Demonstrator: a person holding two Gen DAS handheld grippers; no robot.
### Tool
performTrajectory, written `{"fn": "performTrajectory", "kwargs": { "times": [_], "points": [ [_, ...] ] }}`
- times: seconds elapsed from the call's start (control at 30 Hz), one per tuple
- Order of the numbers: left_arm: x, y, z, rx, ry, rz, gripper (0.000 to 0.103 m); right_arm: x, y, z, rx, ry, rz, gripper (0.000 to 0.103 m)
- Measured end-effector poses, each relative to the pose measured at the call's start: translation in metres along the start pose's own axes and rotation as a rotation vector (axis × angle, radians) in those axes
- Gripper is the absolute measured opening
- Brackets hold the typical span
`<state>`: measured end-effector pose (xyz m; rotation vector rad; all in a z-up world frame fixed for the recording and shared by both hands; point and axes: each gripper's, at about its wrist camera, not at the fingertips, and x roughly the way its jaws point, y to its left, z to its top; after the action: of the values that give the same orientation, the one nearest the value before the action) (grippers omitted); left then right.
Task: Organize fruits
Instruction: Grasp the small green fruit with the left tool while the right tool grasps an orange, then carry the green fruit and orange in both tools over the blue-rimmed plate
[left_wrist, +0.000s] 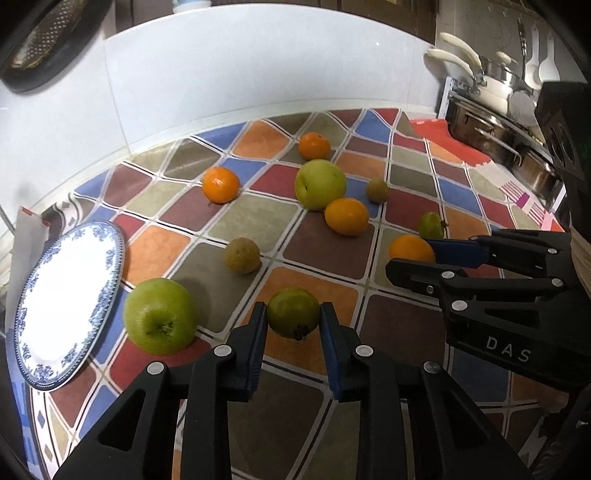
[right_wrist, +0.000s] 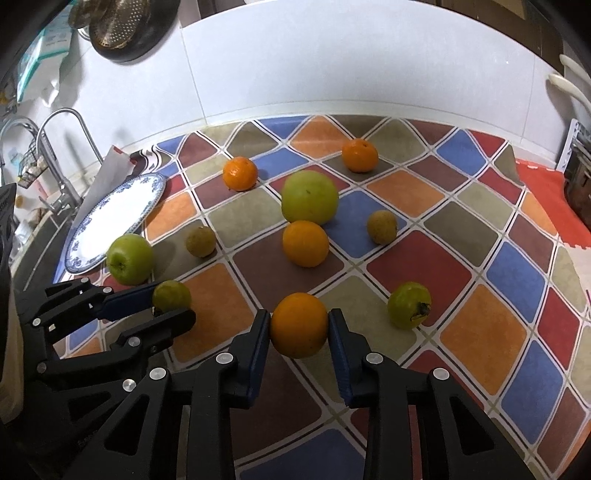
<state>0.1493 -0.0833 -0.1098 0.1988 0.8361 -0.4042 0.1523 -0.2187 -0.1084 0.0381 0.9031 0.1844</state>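
Observation:
My left gripper (left_wrist: 293, 319) is shut on a small green fruit (left_wrist: 293, 313), which rests on the patterned cloth; it also shows in the right wrist view (right_wrist: 171, 295). My right gripper (right_wrist: 299, 325) is shut on an orange (right_wrist: 299, 325), seen in the left wrist view (left_wrist: 411, 249) too. A blue-and-white plate (left_wrist: 62, 306) lies at the left, empty. A green apple (left_wrist: 159, 315) sits beside the plate. A larger green apple (right_wrist: 309, 197), several oranges, two brownish fruits and another small green fruit (right_wrist: 409, 304) lie scattered on the cloth.
A white tiled wall runs along the back. A sink with faucets (right_wrist: 55, 147) is at the far left behind the plate. Pots and pans on a rack (left_wrist: 491, 110) stand at the back right. A colander (right_wrist: 118, 26) hangs on the wall.

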Motion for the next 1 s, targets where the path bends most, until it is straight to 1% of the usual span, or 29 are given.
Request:
{"fn": "performTrajectory", "kwargs": {
  "times": [0.27, 0.5, 0.8, 1.0],
  "points": [
    [-0.036, 0.005, -0.001, -0.029, -0.072, 0.024, 0.029, -0.024, 0.014, 0.0, -0.026, -0.047, 0.005, 0.033],
    [-0.07, 0.011, -0.005, -0.057, -0.137, 0.058, 0.029, -0.049, 0.034, -0.001, -0.061, -0.103, 0.019, 0.033],
    [-0.108, 0.028, -0.017, -0.092, -0.183, 0.1, 0.029, -0.076, 0.062, -0.002, -0.089, -0.167, 0.051, 0.033],
    [-0.131, 0.047, -0.024, -0.1, -0.218, 0.151, 0.029, -0.086, 0.088, 0.001, -0.118, -0.208, 0.075, 0.033]
  ]
}}
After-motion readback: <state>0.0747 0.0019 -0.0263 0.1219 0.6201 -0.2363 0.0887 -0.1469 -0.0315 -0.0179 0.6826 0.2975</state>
